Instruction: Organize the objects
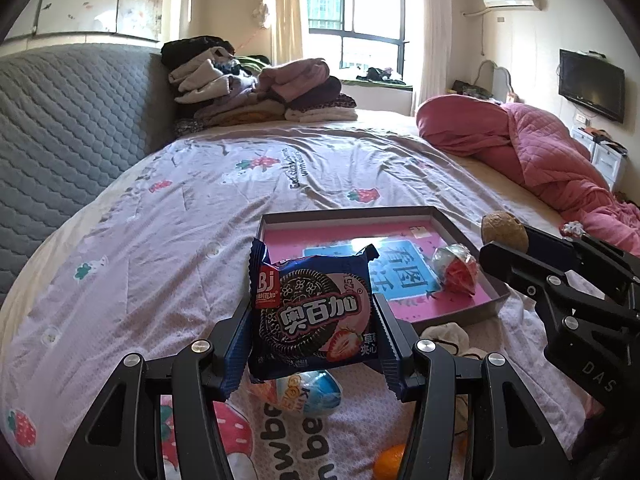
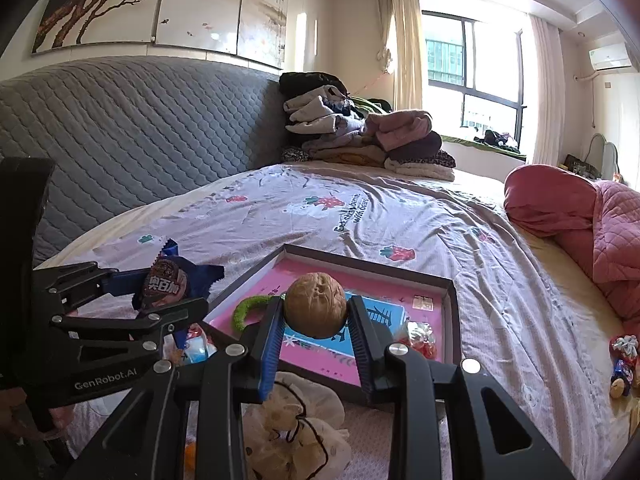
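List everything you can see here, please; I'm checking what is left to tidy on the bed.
Cookie packet: one, dark blue and pink, held above the bed.
Walnut: one, brown, held over the tray.
Tray: one, grey rim and pink floor, on the bedspread.
Wrapped sweet: one, clear and red, in the tray.
Loop: one, green, in the tray.
Toy egg: one, blue and white, on the bed.
Orange: one, orange, near edge of the bed.
Pouch: one, cream, before the tray.
Clothes pile: one, mixed, by the headboard.
Quilt: one, pink, at the right.
Left gripper: shut on the packet.
Right gripper: shut on the walnut.
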Demonstrator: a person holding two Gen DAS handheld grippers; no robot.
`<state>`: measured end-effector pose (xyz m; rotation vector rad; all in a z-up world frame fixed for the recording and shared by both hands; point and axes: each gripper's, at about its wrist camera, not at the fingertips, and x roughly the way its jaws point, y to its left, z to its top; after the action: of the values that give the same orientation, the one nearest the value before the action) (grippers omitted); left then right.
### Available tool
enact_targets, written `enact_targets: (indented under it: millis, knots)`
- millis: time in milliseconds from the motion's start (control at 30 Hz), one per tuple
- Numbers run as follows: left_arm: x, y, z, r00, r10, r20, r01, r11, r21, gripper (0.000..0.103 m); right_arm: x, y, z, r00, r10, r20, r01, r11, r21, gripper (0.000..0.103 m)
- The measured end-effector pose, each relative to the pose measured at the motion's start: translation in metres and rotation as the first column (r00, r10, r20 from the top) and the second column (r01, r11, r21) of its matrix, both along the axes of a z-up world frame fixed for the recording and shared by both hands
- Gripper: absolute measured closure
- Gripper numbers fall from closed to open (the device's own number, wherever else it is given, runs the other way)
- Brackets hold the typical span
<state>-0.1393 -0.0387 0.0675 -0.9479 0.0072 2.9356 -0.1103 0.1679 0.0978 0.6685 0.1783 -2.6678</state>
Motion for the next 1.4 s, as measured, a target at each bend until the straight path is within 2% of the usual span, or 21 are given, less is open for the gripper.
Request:
enact_targets:
  millis: [533,1067,1400]
  knots:
    - [-0.034,-0.008,0.006,1.000,0.023,-0.012,-0.023,0.999,-0.026,0.046,-0.031,-0.002,-0.001,1.000,0.003,0.006,-0.003,1.000,0.014,0.070]
    - [-0.077,-0.004,-0.018,0.999,0.001,0.052,-0.001,1.000,-0.011,0.046,-0.070,-0.003,-0.012,0.999,-0.007,0.049,0.006,1.000,0.015,0.070]
    - [-0.109,-0.010,-0.042,0.992,0.008,0.123,-0.007,1.000,-0.007,0.046,-0.097,-0.002,-0.036,0.993,-0.015,0.120,0.011,0.999,0.036,0.070]
